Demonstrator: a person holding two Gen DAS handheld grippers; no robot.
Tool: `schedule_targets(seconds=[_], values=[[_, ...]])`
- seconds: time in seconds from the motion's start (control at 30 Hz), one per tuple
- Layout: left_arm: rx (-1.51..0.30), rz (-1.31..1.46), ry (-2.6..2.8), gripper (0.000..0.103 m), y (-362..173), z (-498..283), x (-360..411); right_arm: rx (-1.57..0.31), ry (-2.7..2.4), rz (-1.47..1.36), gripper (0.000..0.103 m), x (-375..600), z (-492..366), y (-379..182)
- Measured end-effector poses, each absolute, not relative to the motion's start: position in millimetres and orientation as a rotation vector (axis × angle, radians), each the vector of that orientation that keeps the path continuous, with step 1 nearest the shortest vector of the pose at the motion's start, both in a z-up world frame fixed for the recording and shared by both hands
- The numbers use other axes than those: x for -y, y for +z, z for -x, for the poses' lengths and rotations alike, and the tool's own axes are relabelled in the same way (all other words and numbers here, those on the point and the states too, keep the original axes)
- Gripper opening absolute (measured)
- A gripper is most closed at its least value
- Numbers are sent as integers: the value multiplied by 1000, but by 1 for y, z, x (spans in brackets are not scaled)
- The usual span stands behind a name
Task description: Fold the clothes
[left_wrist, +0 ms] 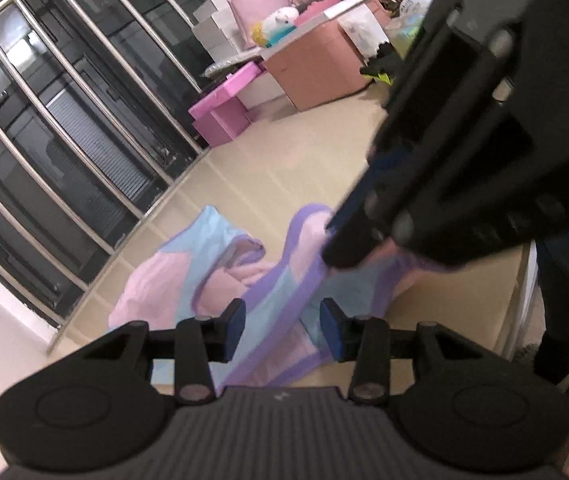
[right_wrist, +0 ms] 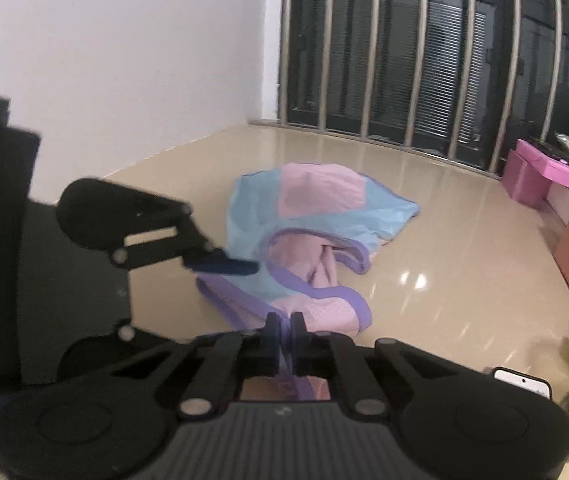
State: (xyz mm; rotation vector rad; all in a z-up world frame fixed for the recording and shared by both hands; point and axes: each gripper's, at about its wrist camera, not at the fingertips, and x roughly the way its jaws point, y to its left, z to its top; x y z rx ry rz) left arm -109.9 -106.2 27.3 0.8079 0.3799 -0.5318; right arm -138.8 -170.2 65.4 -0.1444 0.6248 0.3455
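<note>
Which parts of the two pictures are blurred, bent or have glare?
Left wrist view: the right claw is smeared by motion, and the window bars curve from fisheye distortion. Right wrist view: the left claw is blurred, bright glare spots lie on the glossy floor, and the garment looks soft.

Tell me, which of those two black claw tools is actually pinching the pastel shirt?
The right gripper: its fingers are closed on the purple trim of the garment. The left gripper has its fingers spread wide, with cloth lying between them but not clamped.
</note>
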Motion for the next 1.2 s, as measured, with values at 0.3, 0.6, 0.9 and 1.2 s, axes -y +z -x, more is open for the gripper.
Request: schedule_targets(seconds=[0.3, 0.6, 0.9, 1.2], values=[[-434, -572, -486, 2, 50, 90, 81, -604, 329, 219, 14, 156, 145, 59], [-420, -587, -469, 2, 56, 91, 81, -600, 296, 235, 29, 151, 142, 50], [-408, -557, -446, 2, 62, 95, 75, -614, 217, 285, 25, 155, 134, 34], [-436, -369, -329, 2, 80, 80, 42, -598, 82, 291, 14, 167, 131, 30]])
